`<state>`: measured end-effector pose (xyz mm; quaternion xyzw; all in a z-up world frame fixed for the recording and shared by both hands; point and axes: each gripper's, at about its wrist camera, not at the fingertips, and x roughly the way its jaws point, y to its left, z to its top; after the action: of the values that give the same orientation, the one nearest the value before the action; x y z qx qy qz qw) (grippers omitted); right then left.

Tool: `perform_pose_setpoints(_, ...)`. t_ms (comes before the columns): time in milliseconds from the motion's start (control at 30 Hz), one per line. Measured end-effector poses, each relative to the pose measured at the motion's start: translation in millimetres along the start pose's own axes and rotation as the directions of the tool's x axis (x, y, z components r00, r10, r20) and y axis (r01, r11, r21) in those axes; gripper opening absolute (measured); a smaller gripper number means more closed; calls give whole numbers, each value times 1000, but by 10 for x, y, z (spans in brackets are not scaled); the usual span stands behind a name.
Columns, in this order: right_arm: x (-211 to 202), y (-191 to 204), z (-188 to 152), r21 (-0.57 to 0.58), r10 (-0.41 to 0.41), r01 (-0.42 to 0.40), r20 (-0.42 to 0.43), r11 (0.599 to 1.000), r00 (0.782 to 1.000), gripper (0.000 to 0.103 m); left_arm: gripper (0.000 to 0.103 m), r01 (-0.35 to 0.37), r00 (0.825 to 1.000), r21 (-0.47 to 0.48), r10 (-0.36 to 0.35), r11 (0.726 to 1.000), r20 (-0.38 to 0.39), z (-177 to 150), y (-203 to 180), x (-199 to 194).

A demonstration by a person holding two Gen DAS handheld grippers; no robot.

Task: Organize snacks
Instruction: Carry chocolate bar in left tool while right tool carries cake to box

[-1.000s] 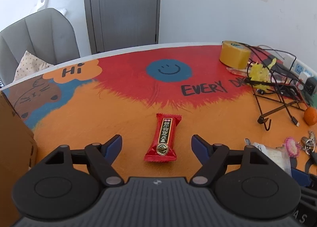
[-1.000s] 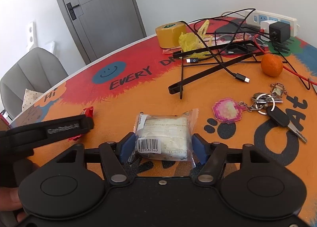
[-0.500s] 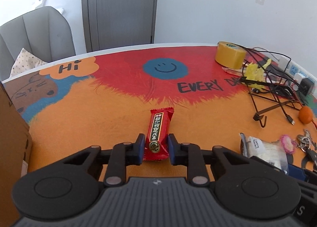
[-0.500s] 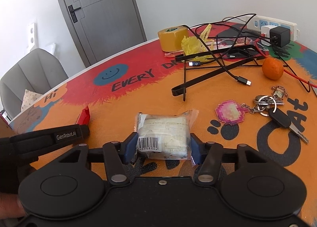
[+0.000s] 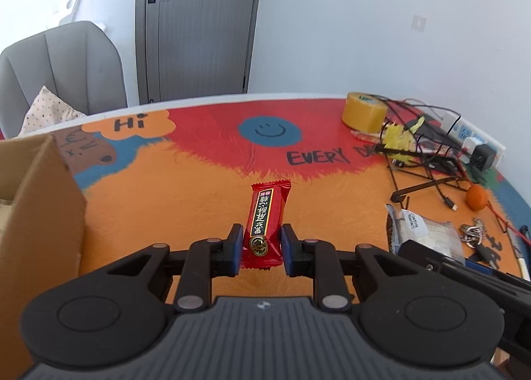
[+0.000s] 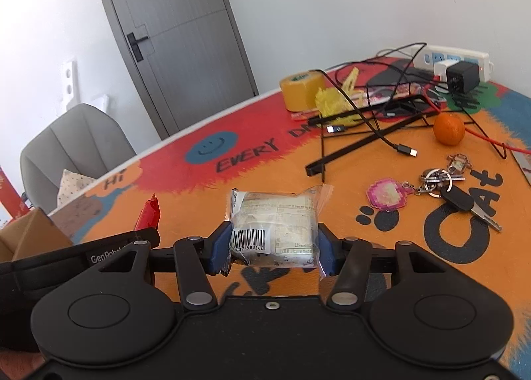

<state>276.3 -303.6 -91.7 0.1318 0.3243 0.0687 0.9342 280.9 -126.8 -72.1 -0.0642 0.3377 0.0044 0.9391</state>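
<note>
A red snack bar (image 5: 264, 224) with a black and gold label is pinched at its near end by my left gripper (image 5: 259, 249), which is shut on it and holds it just above the orange table. My right gripper (image 6: 272, 247) is shut on a clear-wrapped white snack pack (image 6: 277, 222) with a barcode, its blue pads pressing both sides. In the right wrist view the red bar (image 6: 148, 214) sticks up beyond the left gripper's arm. In the left wrist view the white pack (image 5: 421, 230) shows at the right.
An open cardboard box (image 5: 30, 214) stands at the left. Far right lie a yellow tape roll (image 5: 364, 111), a black wire stand with cables (image 6: 368, 127), a power strip (image 6: 454, 59), an orange (image 6: 448, 128) and keys with a pink charm (image 6: 431, 186). A grey chair (image 5: 63, 71) stands behind the table.
My left gripper closed on the red bar and lifted it. My right gripper tightened on the white pack and raised it slightly. The cardboard box has come further into the left wrist view.
</note>
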Motion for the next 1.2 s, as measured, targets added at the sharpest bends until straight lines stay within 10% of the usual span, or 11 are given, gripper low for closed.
perform_pose_setpoints(1200, -1126, 724, -287, -112, 151, -135, 144, 984, 978, 53, 23, -56, 977, -117, 78, 992, 198, -255, 725, -1592)
